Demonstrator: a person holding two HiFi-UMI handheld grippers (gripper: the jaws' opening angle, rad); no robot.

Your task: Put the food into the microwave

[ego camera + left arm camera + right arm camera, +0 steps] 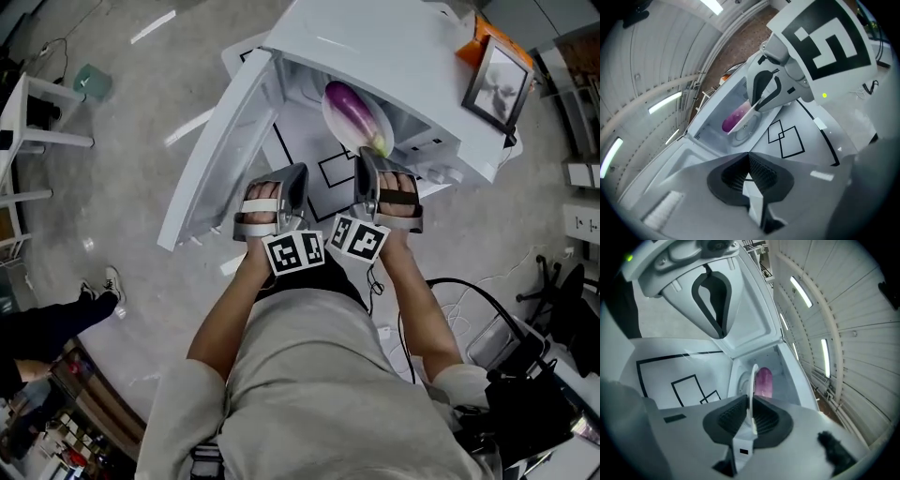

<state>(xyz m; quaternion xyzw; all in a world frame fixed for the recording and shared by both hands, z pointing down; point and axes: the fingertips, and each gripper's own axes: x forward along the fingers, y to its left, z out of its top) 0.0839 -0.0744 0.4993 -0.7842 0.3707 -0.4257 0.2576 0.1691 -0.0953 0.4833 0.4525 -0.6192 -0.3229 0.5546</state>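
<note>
Right gripper (750, 404): jaws clamped on the near rim of the white plate (752, 378), nothing else in the grip. Plate sits edge-on in the right gripper view.
Left gripper (749, 164): jaws together, empty, just beside the right one at its 9 o'clock in the head view. It isn't touching the plate.

Eggplant (354, 114) lies on the plate, at 12 o'clock from the right jaws. It's at the microwave (394, 47) mouth, partly under the top edge. Plate looks airborne above the round turntable (746, 136); can't tell if it touches.

Progress, my read:
- Done: door (216, 159) swung fully open toward 10 o'clock, food picked up and brought to the cavity.
- Left: push in, lower onto the turntable, release, back out. Shutting the door isn't in the task line, but the free left gripper is well placed for it.
- Roughly two thirds through.

Surface: white table (820, 154) with black tape squares (785, 140) in front of the cavity. No clutter on that patch.

Room:
- Grey concrete floor (122, 187).
- White shelf unit (28, 122) at 9 o'clock.
- Bystander's shoes (101, 283) at 8 o'clock.
- Framed picture (497, 82) beside the microwave at 2 o'clock.
- Cables (469, 292) and chair bases at 4 o'clock.
- Gripper views show a corrugated wall with strip lights.
</note>
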